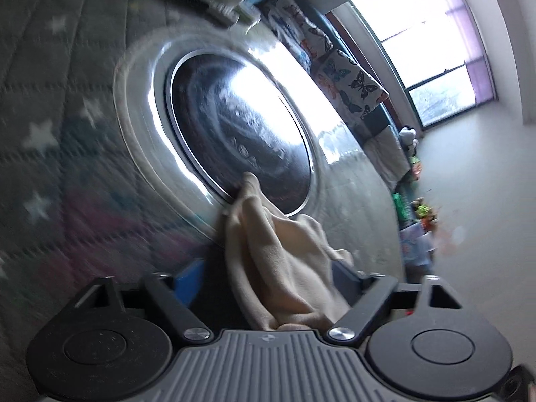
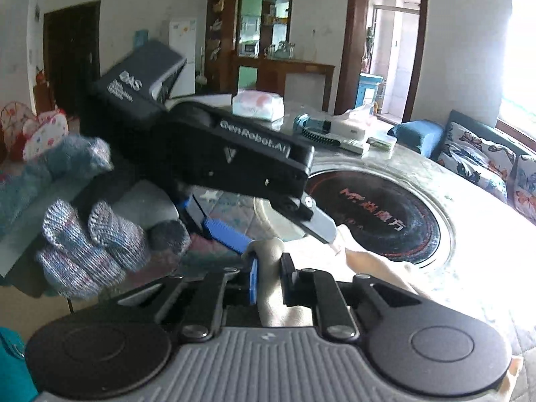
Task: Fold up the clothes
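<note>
The right gripper (image 2: 269, 276) has its fingers (image 2: 252, 276) drawn nearly together, pinching a fold of the cream cloth (image 2: 368, 261) between the blue pad and the black one. From the pinch the cloth runs forward and right of the fingers, over the rim of the dark round hotplate (image 2: 375, 214) set in the surface (image 2: 475, 268).

The left gripper (image 2: 234, 164) crosses just ahead of the right fingers, held by a hand in a knitted glove (image 2: 87, 251); its pale fingertip touches the same cloth at the hotplate's near edge. In the left wrist view the left gripper (image 1: 268, 288) has its fingers standing well apart with the cloth (image 1: 281, 268) bunched between them; the cloth hides the pads, so whether they press on it cannot be told.

Room to move is tight directly ahead of the right fingers, where the other gripper and gloved hand block the way to the left. To the right the surface is bare out to its curved edge. Beyond the hotplate, well past both grippers, lie a wrapped tissue pack (image 2: 258, 105), a white box (image 2: 348, 130) and a comb-like item (image 2: 318, 130). A cushion with butterflies (image 2: 475, 160) sits beyond the surface's far right edge.
</note>
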Demonstrator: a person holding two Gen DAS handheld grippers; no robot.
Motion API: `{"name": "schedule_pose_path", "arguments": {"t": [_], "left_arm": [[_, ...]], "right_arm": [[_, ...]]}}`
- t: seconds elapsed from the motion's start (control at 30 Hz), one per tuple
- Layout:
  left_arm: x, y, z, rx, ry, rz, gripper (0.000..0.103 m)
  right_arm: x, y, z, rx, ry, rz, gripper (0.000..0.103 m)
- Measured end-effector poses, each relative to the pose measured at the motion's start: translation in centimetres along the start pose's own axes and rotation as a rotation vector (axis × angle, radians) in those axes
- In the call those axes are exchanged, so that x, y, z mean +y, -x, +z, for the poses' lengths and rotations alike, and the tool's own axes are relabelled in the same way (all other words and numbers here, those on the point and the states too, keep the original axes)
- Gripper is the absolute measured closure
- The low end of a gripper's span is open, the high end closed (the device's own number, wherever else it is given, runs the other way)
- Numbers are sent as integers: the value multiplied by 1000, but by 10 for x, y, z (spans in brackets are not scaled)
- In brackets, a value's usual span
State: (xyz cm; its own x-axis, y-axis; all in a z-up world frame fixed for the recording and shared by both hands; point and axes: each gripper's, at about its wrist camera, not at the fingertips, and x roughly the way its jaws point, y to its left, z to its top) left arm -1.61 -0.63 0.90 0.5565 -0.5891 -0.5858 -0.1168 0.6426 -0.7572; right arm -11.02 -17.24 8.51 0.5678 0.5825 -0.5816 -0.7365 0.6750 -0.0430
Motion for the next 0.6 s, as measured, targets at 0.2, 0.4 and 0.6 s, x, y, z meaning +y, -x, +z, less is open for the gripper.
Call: {"name": "schedule_pose_path", "arguments": {"t": [0.2,0.4,0.6], "left_arm": [[13,-18,-2,58,100,-47,76],[20,-15,-3,48,107,-45,84],[17,-12,-1,43,81,-30,85]], "right_arm": [[-2,7,-3,-16,-15,18,91],[-5,9,-10,-2,-39,43,88],[-25,36,-20,-24,-109,-40,82]]}}
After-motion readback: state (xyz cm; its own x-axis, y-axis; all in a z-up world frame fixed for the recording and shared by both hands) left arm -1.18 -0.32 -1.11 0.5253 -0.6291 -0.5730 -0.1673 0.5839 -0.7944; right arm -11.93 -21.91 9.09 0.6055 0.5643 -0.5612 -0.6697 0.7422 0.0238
